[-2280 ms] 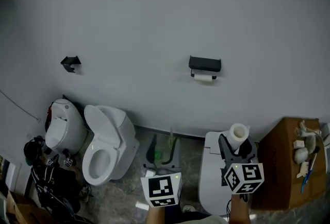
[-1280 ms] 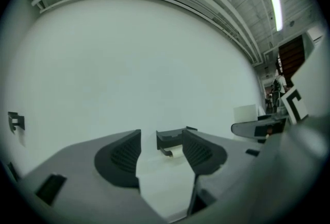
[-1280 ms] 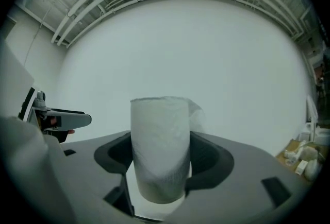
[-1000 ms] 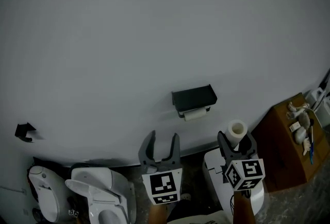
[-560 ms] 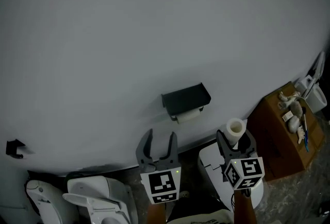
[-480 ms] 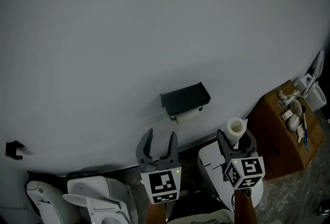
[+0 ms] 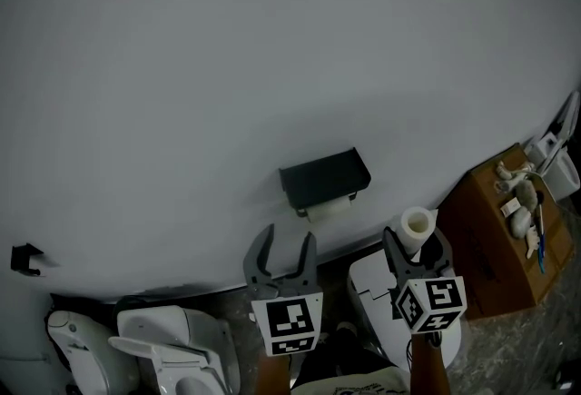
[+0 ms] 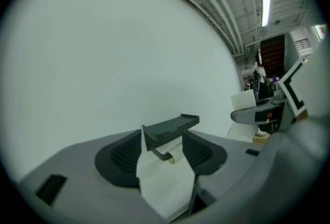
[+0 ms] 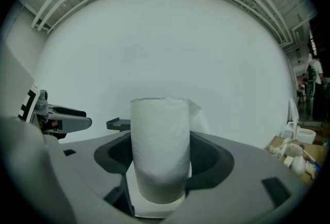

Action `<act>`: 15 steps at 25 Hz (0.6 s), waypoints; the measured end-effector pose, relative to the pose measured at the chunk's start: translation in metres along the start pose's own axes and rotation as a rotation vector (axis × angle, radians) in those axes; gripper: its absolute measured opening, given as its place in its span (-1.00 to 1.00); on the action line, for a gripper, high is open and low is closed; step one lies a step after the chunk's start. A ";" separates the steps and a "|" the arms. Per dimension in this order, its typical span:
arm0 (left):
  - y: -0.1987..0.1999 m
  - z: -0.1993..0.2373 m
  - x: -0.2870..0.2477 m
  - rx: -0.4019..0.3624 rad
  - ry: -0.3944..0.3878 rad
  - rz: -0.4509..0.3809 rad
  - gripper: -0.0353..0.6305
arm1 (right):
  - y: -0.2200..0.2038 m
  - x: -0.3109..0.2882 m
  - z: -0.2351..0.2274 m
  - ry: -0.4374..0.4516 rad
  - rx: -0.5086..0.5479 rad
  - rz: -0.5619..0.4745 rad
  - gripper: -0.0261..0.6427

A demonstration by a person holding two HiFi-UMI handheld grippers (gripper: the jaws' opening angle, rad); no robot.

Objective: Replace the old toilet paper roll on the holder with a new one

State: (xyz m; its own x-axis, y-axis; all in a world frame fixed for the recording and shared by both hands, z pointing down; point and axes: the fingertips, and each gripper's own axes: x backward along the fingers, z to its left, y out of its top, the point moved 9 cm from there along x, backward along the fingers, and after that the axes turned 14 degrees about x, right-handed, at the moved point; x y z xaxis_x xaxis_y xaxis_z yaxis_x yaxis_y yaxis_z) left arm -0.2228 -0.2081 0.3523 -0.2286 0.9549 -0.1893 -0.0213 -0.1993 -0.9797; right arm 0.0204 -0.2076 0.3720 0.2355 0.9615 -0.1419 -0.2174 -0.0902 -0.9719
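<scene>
Left hand-held gripper (image 7: 285, 250): jaws wide apart and empty, pointing up at the wall holder (image 7: 324, 177) from just below, without touching it. The old roll (image 7: 330, 208) sits under the holder's black cover. Right hand-held gripper (image 7: 418, 248): jaws closed on the new roll (image 7: 418, 225), held upright, right of the holder and lower. A toilet (image 7: 172, 343) stands at lower left.

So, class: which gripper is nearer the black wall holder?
Left. The left gripper, open, sits just below the holder; the right gripper, gripping the new roll, is farther right.
</scene>
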 end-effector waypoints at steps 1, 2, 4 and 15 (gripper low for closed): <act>0.000 -0.001 -0.002 -0.007 0.002 0.003 -0.20 | -0.001 -0.002 -0.002 0.001 0.000 0.002 0.01; -0.001 -0.003 -0.004 -0.015 0.002 0.006 -0.20 | -0.001 -0.003 -0.003 0.001 0.000 0.005 0.01; -0.003 -0.005 -0.008 -0.040 -0.001 0.014 -0.20 | -0.003 -0.006 -0.006 -0.002 -0.002 0.010 0.01; -0.023 -0.033 -0.037 -0.441 0.013 0.106 -0.20 | -0.014 -0.012 -0.028 -0.030 -0.010 0.037 0.01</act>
State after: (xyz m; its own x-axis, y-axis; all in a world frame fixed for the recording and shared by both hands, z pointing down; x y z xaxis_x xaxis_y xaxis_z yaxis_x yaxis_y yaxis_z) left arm -0.1821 -0.2319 0.3793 -0.1951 0.9376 -0.2878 0.4185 -0.1858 -0.8890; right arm 0.0467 -0.2255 0.3823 0.1989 0.9648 -0.1718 -0.2158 -0.1278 -0.9680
